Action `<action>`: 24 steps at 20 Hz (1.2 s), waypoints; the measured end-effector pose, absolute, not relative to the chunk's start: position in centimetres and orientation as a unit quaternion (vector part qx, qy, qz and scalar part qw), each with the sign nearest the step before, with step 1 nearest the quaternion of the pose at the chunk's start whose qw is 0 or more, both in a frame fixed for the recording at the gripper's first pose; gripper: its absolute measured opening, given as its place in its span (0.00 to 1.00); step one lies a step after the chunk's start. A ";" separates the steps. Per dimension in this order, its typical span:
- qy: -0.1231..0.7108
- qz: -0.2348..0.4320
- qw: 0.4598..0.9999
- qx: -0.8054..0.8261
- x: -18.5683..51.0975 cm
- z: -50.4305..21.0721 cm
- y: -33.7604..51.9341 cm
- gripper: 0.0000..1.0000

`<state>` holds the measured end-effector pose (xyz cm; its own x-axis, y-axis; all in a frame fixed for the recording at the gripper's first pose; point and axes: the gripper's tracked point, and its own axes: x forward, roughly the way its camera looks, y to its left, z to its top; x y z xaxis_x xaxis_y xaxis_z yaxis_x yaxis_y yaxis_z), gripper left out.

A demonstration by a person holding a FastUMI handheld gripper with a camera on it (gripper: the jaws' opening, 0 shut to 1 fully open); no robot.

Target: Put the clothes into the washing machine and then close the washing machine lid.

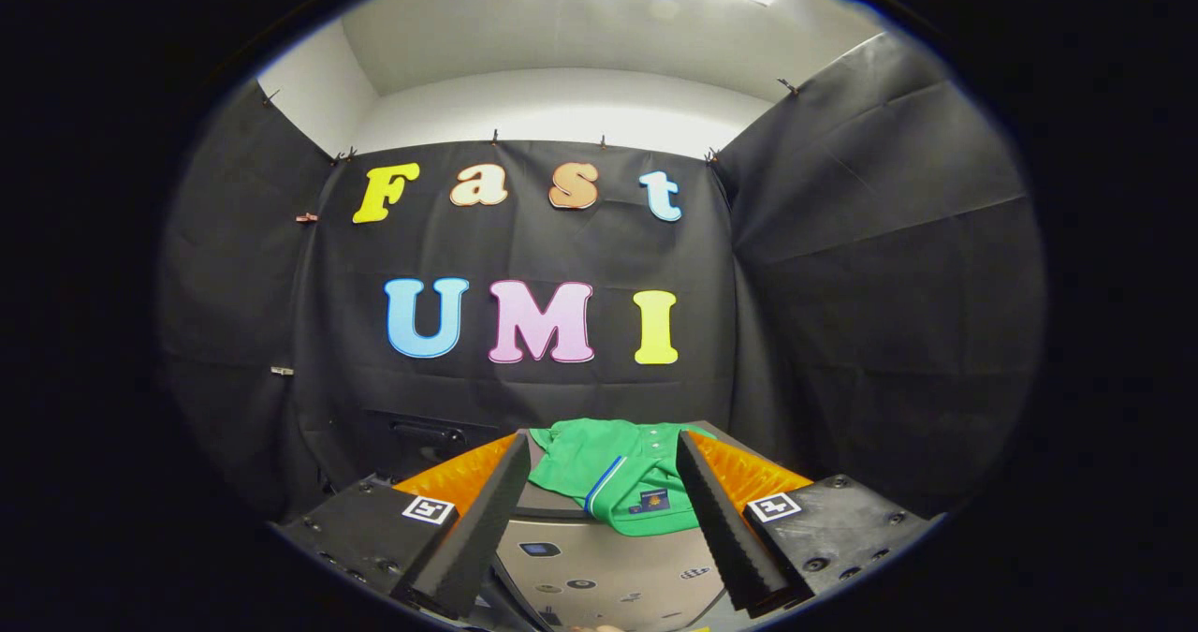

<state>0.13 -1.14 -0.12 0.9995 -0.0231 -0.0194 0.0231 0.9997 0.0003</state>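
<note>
The gripper (604,449) is spread wide, its two dark ribbed fingers (482,520) reaching forward with a broad gap between their tips and nothing pressed between them. Each finger rises from an orange backing and a black mount, and each mount carries a small square black-and-white marker (429,509) near the finger's base. Between the fingers, and just past their tips, lies a green shirt (613,477), loosely crumpled. It has a blue and white stripe running along one edge and a small dark patch near its lower hem. The shirt fills most of the gap as seen from here, its folds running up close to the inner face of the finger on the right side of the view, though whether it touches either finger cannot be told. The shirt rests on the grey top of the washing machine (599,571), whose flat surface runs back under the fingers and bears a few small dark symbols and a little dark panel nearer the camera. Whether the machine's lid is open or closed cannot be made out from this angle. Beyond the shirt hangs the black cloth wall (842,286) of the booth, and above it a pale ceiling with a bright light.
</note>
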 end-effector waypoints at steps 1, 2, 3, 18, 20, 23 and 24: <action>0.010 -0.012 1.000 0.000 0.2 -0.1 -1.2 0.98; 0.009 -0.013 1.000 -0.001 0.2 -0.1 -1.2 0.98; 0.009 -0.013 1.000 -0.001 0.3 0.0 -1.2 0.98; 0.016 -0.036 0.999 0.009 5.5 1.6 -3.6 0.98; 0.020 -0.040 0.999 0.011 7.1 1.8 -4.2 0.98; 0.038 -0.051 0.998 0.016 10.1 1.6 -5.3 0.98; 0.047 -0.055 0.997 0.019 11.2 1.5 -5.7 0.98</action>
<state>11.21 -5.67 1.45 0.9895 -0.1085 -0.0957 0.1121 0.9931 0.0336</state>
